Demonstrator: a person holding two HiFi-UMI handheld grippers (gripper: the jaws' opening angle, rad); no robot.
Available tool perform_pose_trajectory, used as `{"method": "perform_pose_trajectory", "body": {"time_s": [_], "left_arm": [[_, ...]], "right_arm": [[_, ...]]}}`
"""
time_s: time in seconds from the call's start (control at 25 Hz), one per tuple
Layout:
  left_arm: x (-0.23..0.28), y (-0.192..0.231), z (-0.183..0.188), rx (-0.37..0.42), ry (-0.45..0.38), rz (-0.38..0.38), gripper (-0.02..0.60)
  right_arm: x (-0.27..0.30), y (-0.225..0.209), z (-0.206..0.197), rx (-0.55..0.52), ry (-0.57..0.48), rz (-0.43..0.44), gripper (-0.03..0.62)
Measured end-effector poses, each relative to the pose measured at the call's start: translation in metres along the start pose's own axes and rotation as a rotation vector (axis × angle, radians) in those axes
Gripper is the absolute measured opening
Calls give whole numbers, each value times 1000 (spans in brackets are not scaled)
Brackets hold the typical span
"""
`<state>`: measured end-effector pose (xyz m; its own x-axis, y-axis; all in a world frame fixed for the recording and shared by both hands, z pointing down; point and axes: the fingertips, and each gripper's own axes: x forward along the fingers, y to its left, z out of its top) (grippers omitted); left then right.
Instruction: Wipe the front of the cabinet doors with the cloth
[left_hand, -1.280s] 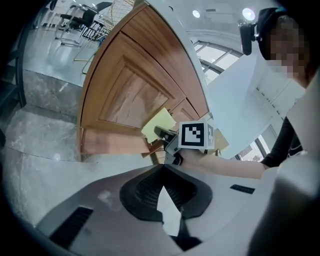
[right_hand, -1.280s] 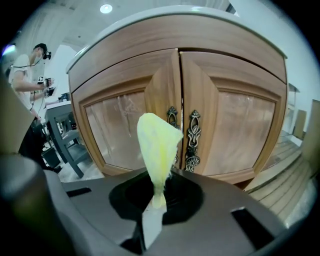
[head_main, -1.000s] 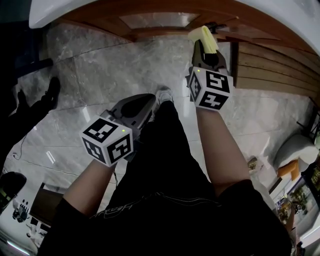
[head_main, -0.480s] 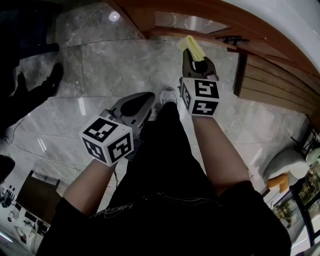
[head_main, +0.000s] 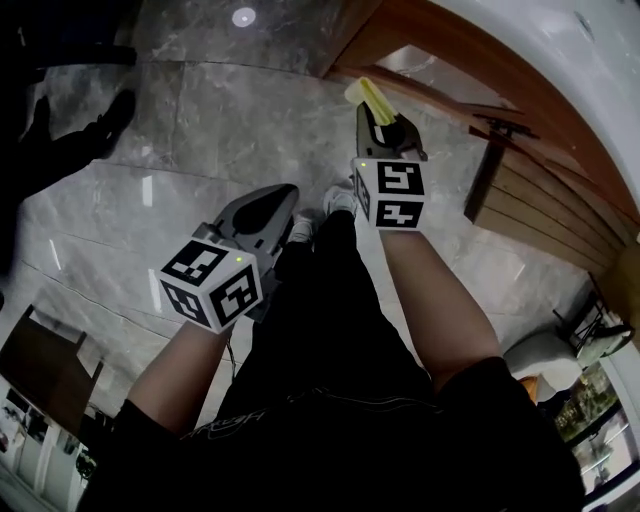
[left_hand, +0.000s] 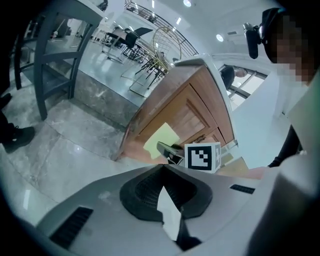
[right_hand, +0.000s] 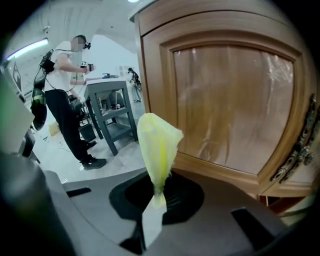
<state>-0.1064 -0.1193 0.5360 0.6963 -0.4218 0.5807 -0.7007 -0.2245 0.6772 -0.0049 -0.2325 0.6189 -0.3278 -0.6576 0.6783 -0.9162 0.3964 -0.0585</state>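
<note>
Step in hand: by my reading, the approach to the cabinet; the wiping itself has not begun.
Cloth: the thin yellow cloth (right_hand: 158, 142) stands up in a loose bunch from the right hand-held gripper (right_hand: 157, 194), near the door but apart from it.
Right hand-held gripper: its jaws are closed on the lower end of the cloth, and it is raised towards the cabinet, ahead of the person's legs.
Left hand-held gripper: the left hand-held gripper (left_hand: 169, 212) has its jaws pressed together with nothing between them; it hangs low over the grey marble floor (head_main: 200, 130), well apart from the cabinet.
Cabinet door: the curved brown wooden cabinet door (right_hand: 235, 100) has a glossy inset panel and an ornate metal handle (right_hand: 295, 155) at its right edge.
Next move calls for: bringing the free bunch of cloth flat against the panel, then sweeping across panel and frame with light pressure, keeping the hard jaws off the wood and clear of the handle.
</note>
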Motion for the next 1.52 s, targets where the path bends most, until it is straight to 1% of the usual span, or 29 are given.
{"method": "perform_pose_trajectory", "body": {"time_s": [0.2, 0.28, 0.56, 0.72, 0.84, 1.08, 1.36, 1.52], "left_arm": [[-22, 27, -3, -71, -37, 50, 6], [-29, 35, 0, -93, -52, 66, 6], [-49, 54, 9, -124, -100, 96, 6], [-48, 56, 4, -144, -102, 100, 6], [-43, 53, 0, -140, -86, 89, 6], [-34, 46, 0, -120, -52, 76, 6], [-16, 30, 1, -65, -9, 54, 6], [-3, 17, -2, -43, 22, 31, 6]], "right_arm": [[22, 22, 10, -19, -11, 42, 40], [32, 24, 11, -16, -16, 37, 40], [55, 22, 9, -13, 4, 15, 40], [60, 17, 6, -29, 13, 1, 40], [61, 11, 4, -26, 12, -6, 40], [53, -6, 2, 17, -10, -39, 40], [38, -33, -6, 66, -31, -75, 40], [26, -55, -14, 100, -34, -113, 40]]}}
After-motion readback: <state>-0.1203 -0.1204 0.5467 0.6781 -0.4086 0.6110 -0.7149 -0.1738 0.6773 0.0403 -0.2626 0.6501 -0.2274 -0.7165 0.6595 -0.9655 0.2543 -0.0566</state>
